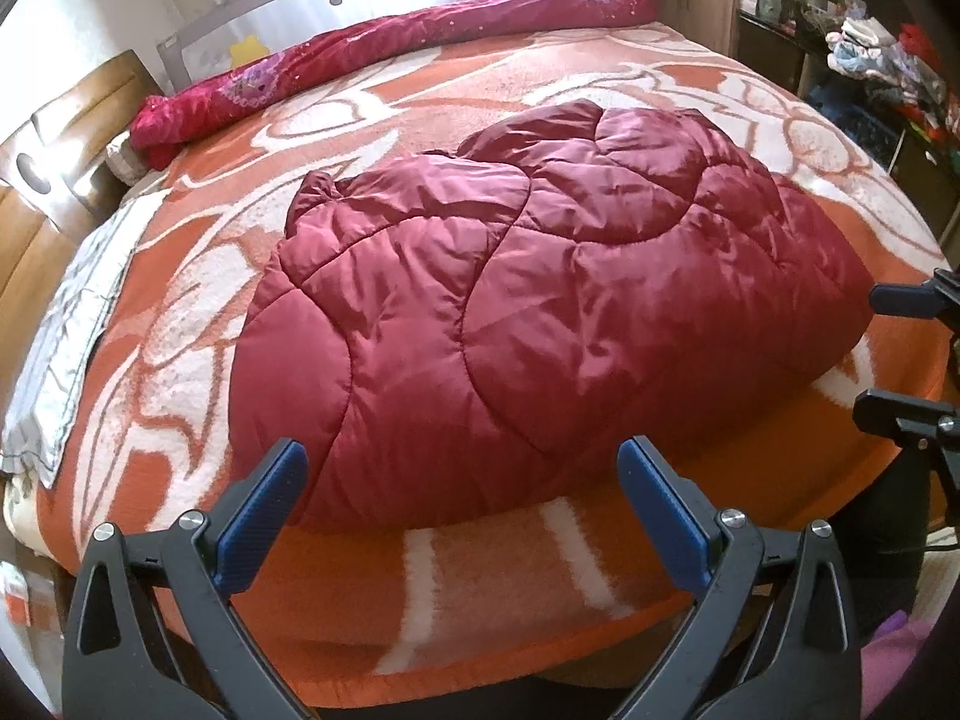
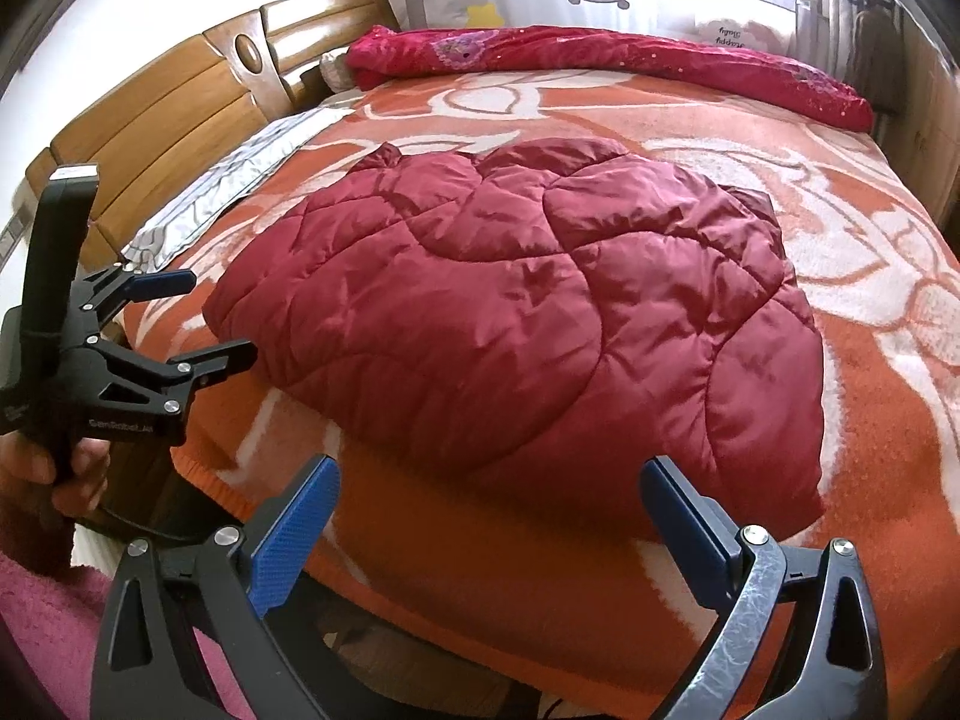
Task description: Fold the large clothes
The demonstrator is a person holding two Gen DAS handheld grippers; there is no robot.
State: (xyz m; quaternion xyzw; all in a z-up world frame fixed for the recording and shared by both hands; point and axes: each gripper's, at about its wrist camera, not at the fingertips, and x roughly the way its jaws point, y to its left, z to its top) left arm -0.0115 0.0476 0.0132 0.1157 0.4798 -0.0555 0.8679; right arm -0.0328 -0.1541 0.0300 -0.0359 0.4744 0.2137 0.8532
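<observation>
Burgundy satin, quilted in curved seams: that is the padded jacket [image 1: 510,300] I have to fold, and it lies in a rounded, puffy heap in the middle of the bed, on the orange and white blanket [image 1: 480,588], its near hem just ahead of both grippers. I judge it light for its bulk, soft and springy, with a slick shell that will slide between the pads and slip on itself once doubled over. I would take hold at the thick edges, where hem or seam gives something to bite (a pinch on the smooth middle panel would likely skid off). The near left corner [image 2: 240,306] and the near right corner [image 2: 798,498] look like the sensible places.

My left gripper [image 1: 462,480] hangs spread wide and empty, short of the hem. My right gripper [image 2: 489,498] is likewise spread wide, holding nothing. A rolled crimson floral quilt [image 1: 372,66] lies well apart along the far side.
</observation>
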